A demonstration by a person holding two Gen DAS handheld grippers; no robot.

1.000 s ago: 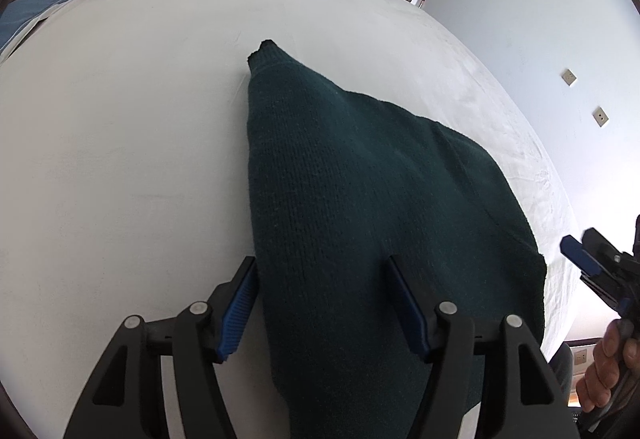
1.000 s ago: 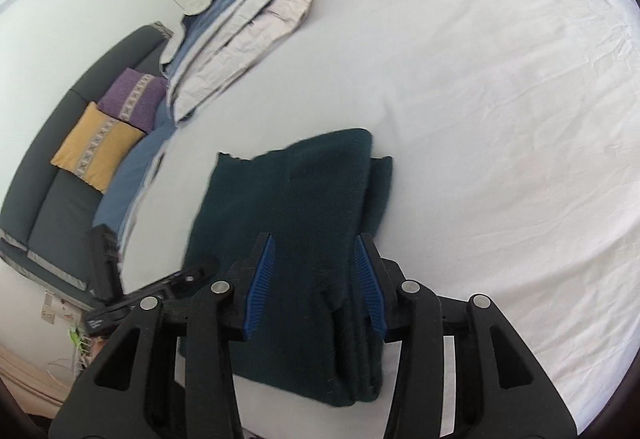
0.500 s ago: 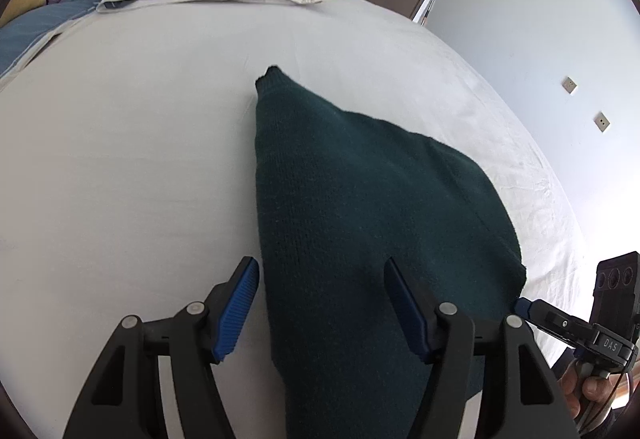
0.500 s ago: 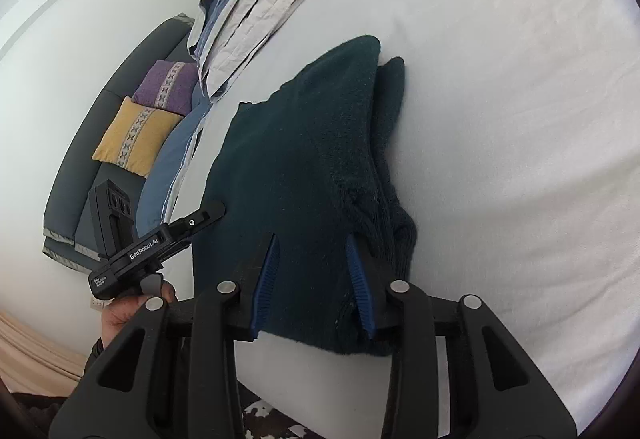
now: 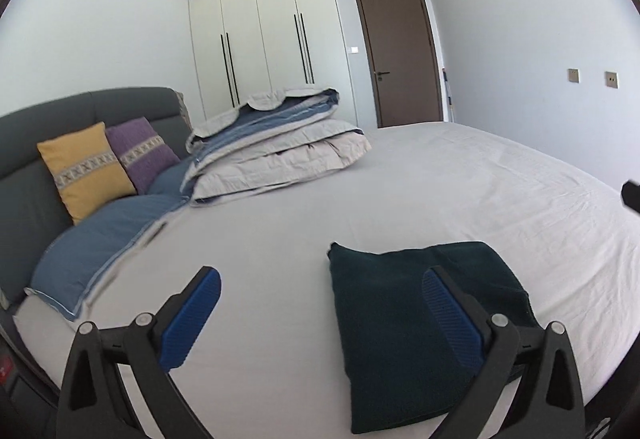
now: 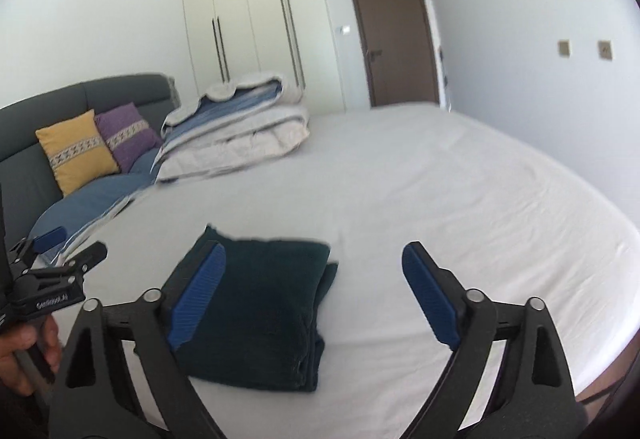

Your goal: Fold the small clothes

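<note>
A dark green knit sweater [image 5: 400, 319] lies folded in a flat rectangle on the white bed sheet [image 5: 440, 191], near the bed's front edge. My left gripper [image 5: 320, 279] hovers above and behind it, jaws opening wide, nothing pressed between the blue pads [image 5: 192, 319]. The right pad overlaps the sweater in view only. In the right wrist view the sweater [image 6: 260, 311] sits low and left of centre. My right gripper [image 6: 314, 251] is also opening wide and holds nothing. The left gripper [image 6: 52, 279] shows at the left edge, a hand [image 6: 24, 355] on its handle.
A folded grey and blue duvet [image 5: 276, 143] lies at the bed's far left. Yellow [image 5: 84, 171] and purple [image 5: 140, 151] cushions lean on the grey headboard [image 5: 24, 143], above a blue pillow [image 5: 100, 235]. Wardrobe doors [image 5: 260, 39] and a brown door [image 5: 400, 55] stand behind.
Both grippers have let go of the sweater, opened wide, risen and drawn back, tilting up towards level. The sweater now lies folded and flat on the sheet.
</note>
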